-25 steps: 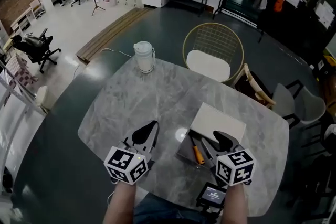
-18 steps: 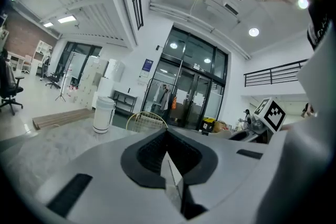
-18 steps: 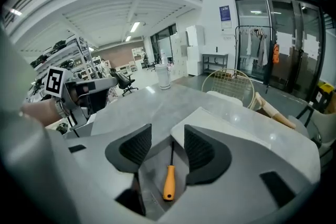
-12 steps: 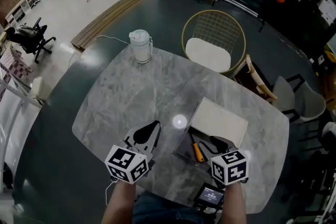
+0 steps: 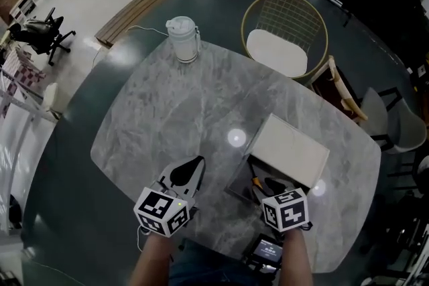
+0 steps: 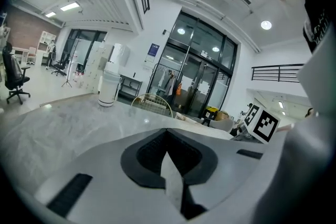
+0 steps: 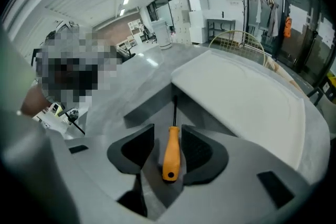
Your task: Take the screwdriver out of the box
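Observation:
A grey box [image 5: 236, 188] stands open on the marble table [image 5: 167, 117], its white lid [image 5: 289, 149] tipped back. Inside lies a screwdriver [image 7: 171, 152] with an orange handle and a dark shaft pointing away from me; its handle [image 5: 256, 182] peeks out in the head view. My right gripper [image 7: 168, 128] points steeply down into the box, jaws closing, with the handle between the pads and a gap on each side. My left gripper [image 5: 194, 167] hovers left of the box over bare table, its pads [image 6: 142, 152] together and holding nothing.
A white jug [image 5: 183, 39] stands at the table's far edge. A gold wire chair [image 5: 281, 37] with a white cushion and a wooden chair [image 5: 342, 94] sit beyond the table. A small device with a screen [image 5: 266, 251] lies near the front edge, below the box.
Both grippers have sunk toward the table. The right one has tipped down into the box and now straddles the screwdriver handle. The left has only lowered.

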